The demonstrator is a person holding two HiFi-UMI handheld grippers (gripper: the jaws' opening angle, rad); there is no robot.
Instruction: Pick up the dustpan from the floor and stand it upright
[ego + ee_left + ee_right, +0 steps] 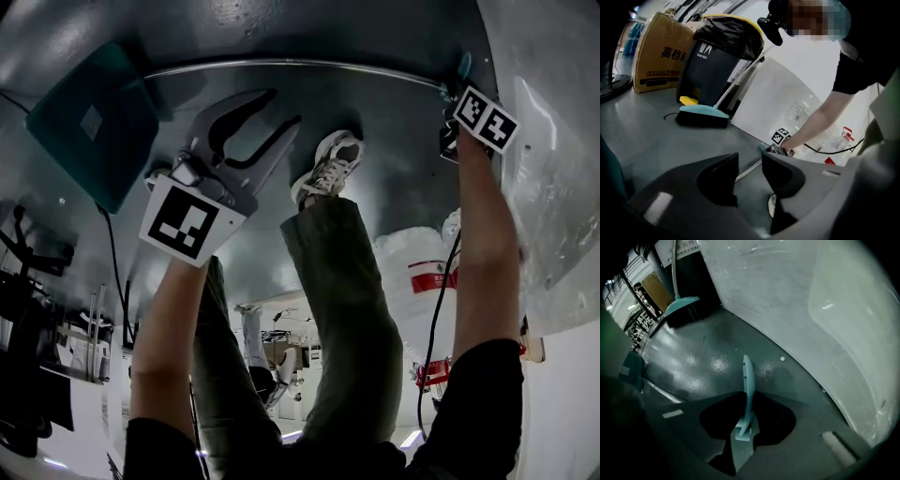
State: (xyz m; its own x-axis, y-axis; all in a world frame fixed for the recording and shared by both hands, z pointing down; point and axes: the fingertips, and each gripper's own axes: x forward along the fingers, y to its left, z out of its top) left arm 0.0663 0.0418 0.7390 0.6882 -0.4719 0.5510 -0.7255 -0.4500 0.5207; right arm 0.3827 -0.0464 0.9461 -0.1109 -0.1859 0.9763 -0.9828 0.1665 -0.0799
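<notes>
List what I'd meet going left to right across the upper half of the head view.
Scoop of the dustpan → left gripper → person's shoe → right gripper.

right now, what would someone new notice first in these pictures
A teal dustpan lies flat on the grey floor at the head view's upper left. Its long metal pole runs across to the right gripper, which is closed on the teal handle at the pole's end. The left gripper hangs open and empty near the person's shoe, and a teal broom stands by a dark bin.
</notes>
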